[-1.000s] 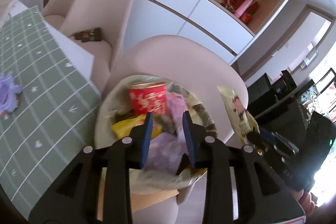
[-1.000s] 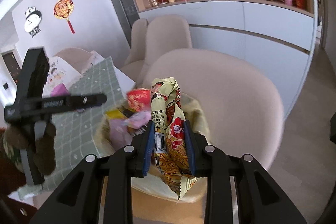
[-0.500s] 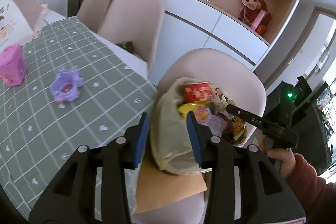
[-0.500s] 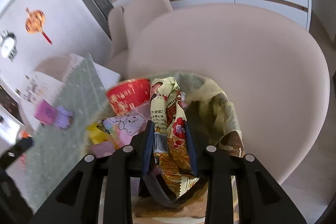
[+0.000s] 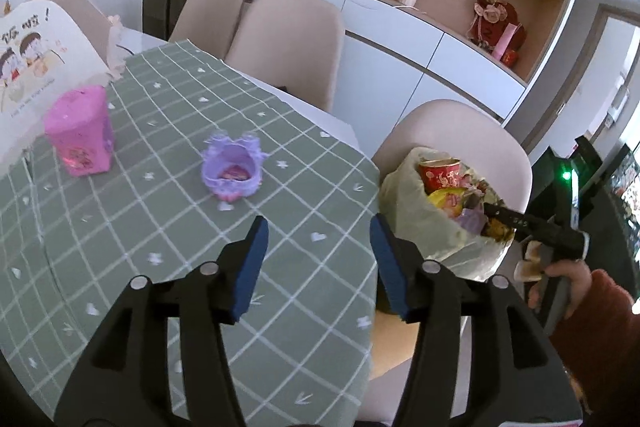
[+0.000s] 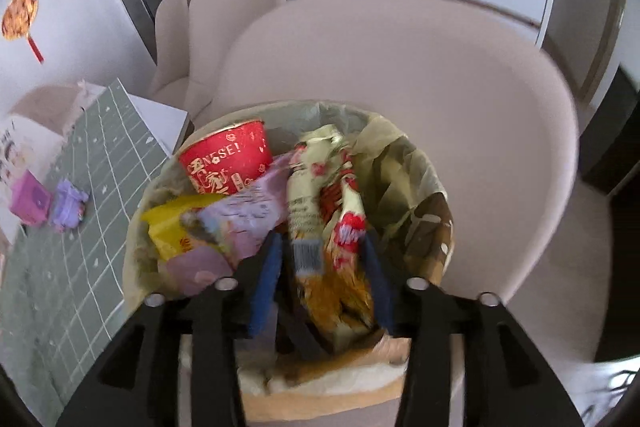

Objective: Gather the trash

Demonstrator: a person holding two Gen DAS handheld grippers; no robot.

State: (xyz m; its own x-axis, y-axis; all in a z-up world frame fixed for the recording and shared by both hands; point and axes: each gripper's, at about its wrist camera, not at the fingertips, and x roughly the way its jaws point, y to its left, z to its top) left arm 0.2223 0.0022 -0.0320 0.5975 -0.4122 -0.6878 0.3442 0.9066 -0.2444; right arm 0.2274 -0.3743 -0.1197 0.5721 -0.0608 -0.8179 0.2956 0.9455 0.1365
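On the checked tablecloth (image 5: 120, 227), the pink box (image 5: 80, 135) sits at ten o'clock and the purple cup (image 5: 234, 169) at eleven from the left gripper (image 5: 318, 259), the nearer tool, whose empty jaws have just been opening wide. At two o'clock, the right gripper (image 6: 320, 279), jaws just parted, straddles the upright noodle wrapper (image 6: 328, 227) in the trash bag (image 6: 404, 163).

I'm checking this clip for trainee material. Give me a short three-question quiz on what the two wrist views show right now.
1. True or false: the red paper cup stands on the green checked tablecloth.
2. What lies between the pads of the right gripper?
A. yellow snack wrapper
B. pink carton
C. nothing
3. Fill in: the purple basket sits on the ____.

Key
1. False: it is in the lined trash bin on the chair.
2. A; the jaws have just been opening around it.
3. Tablecloth, ahead of the empty left gripper.
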